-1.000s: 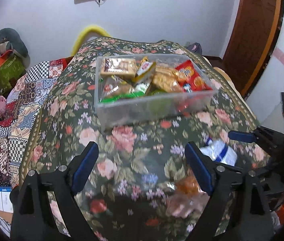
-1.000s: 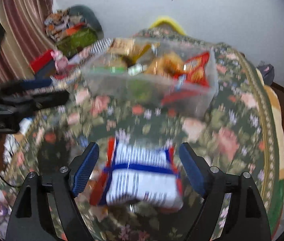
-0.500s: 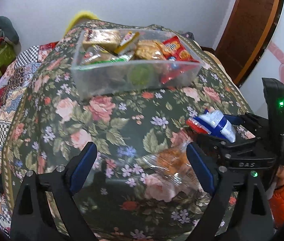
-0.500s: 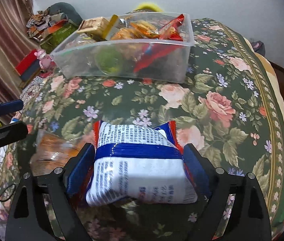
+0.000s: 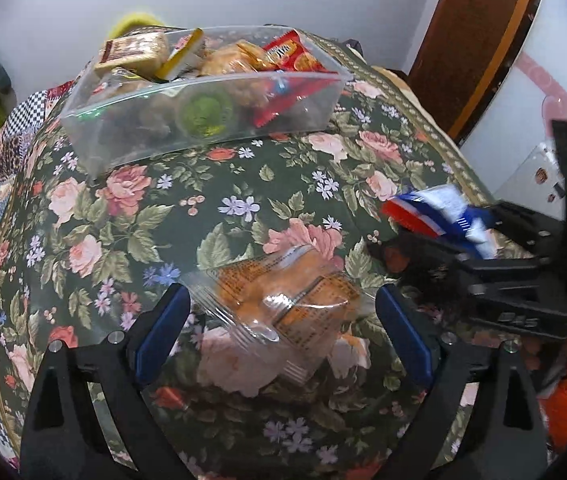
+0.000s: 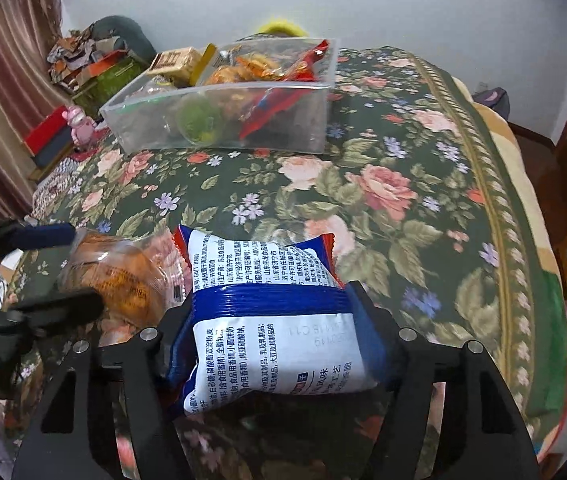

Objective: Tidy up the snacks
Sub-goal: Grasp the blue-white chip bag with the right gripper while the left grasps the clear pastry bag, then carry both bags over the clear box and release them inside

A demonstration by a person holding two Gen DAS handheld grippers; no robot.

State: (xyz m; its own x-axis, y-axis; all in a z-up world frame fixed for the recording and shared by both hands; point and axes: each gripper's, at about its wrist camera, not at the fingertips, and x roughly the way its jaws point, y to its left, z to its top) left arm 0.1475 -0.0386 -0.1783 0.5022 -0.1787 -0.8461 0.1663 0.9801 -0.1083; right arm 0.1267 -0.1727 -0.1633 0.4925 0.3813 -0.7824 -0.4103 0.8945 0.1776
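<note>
**Inspector:** Fingers first. Right side?

**Assistant:** The right gripper is clamped across the waist of the blue-and-white snack packet. The packet's long axis runs forward along the fingers, crimped end leading. From the left wrist view the packet appears lifted off the floral cloth, though slightly blurred.

**Inspector:** Left side?

**Assistant:** The left gripper stands wide, its blue pads either side of the clear pastry packet. The packet lies crosswise between them on the cloth, not yet pinched as far as I can judge.

**Inspector:** And the destination?

**Assistant:** The clear plastic bin, already heaped with snacks, sits straight ahead of both grippers, well apart from them across open cloth. Its near wall faces the fingers.

**Inspector:** Deciding relation?

**Assistant:** In my judgement, the right gripper is loaded and needs to travel forward and upward over that near wall; the left must close first
</note>
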